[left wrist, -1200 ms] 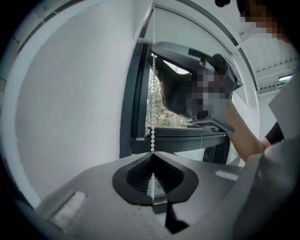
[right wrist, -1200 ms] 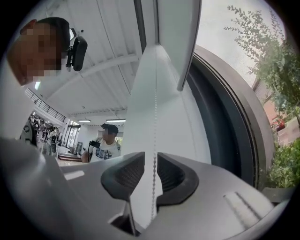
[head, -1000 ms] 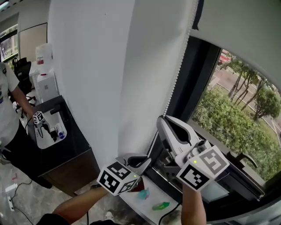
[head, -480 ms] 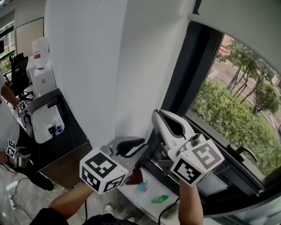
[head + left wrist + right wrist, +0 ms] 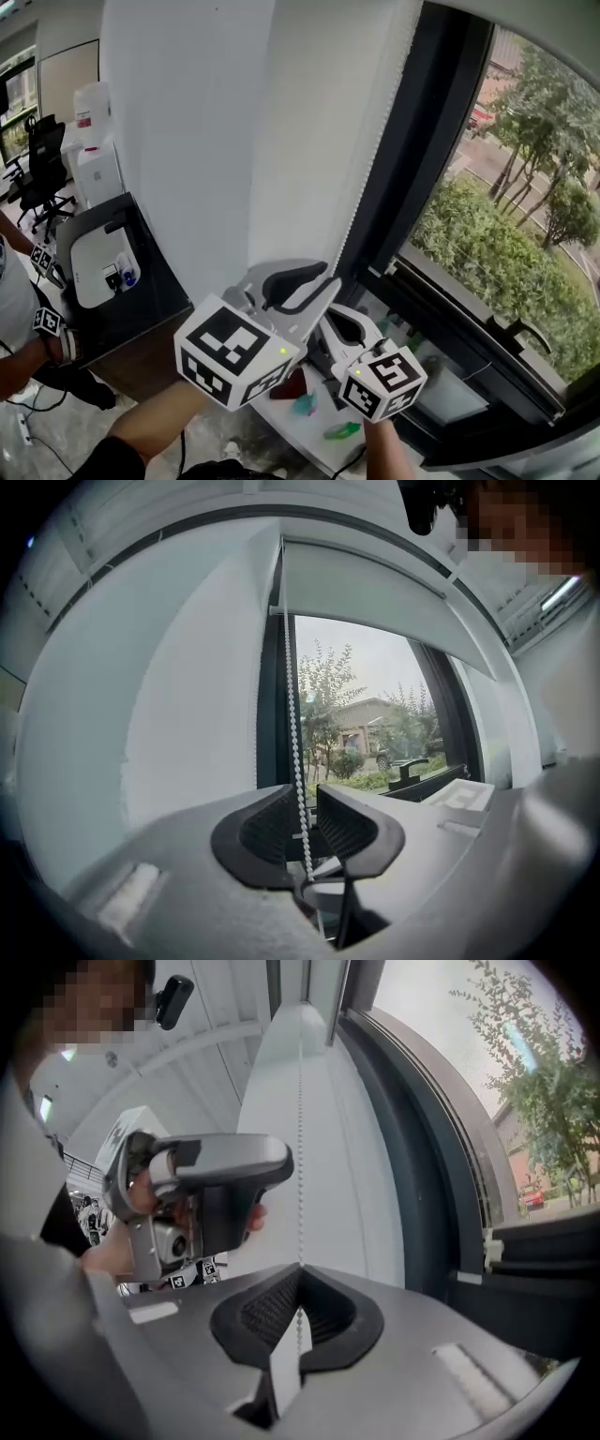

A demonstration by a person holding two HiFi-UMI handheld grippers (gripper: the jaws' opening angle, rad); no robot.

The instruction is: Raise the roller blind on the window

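The white bead chain [image 5: 373,159] hangs beside the dark window frame [image 5: 427,169]. In the left gripper view the roller blind [image 5: 375,588] covers only the top of the window. My left gripper [image 5: 314,286] is the upper one. Its jaws are opening, and the chain [image 5: 292,724] runs between the pads [image 5: 349,825] without being pressed. My right gripper [image 5: 337,323] sits just below it, shut on the same chain [image 5: 300,1147], which enters at the closed tips [image 5: 299,1269]. The right gripper view also shows the left gripper [image 5: 206,1185] in a hand.
A white sill below holds small green and teal items [image 5: 342,431]. A black window handle [image 5: 525,333] sticks out at the right. At the left are a dark cabinet [image 5: 141,309], an office chair [image 5: 37,178] and a person [image 5: 23,328].
The right gripper has moved down with the chain in its jaws, and the blind's lower edge has risen. The left gripper let go of the chain, opened and moved up above the right one.
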